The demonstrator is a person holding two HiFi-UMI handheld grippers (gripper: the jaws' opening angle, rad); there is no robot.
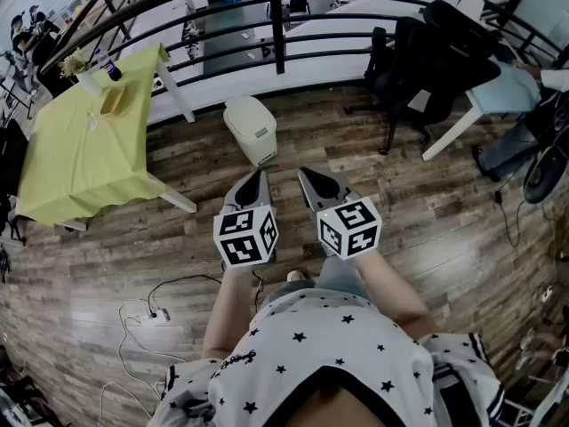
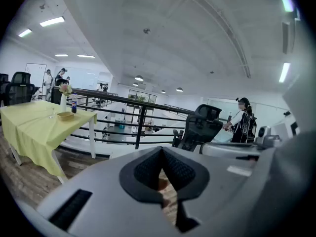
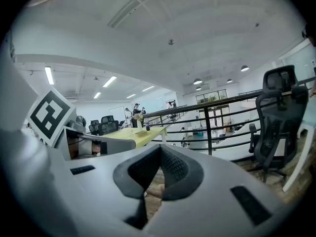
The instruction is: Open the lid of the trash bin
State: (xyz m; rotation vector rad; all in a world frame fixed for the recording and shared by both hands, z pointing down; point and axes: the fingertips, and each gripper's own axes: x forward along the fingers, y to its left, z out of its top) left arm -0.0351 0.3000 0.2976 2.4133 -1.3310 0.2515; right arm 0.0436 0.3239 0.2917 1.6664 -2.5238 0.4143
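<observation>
A small white trash bin stands on the wood floor with its lid down, just in front of the railing. Both grippers hover side by side a short way on the near side of it, pointing toward it. My left gripper is shut and holds nothing. My right gripper is likewise shut and empty. In the left gripper view the jaws meet at their tips, and in the right gripper view they meet too. Neither gripper view shows the bin; both look out across the room.
A table with a yellow-green cloth stands to the left of the bin. A black railing runs behind it. A black office chair and a white desk are at the right. Cables and a power strip lie on the floor near left.
</observation>
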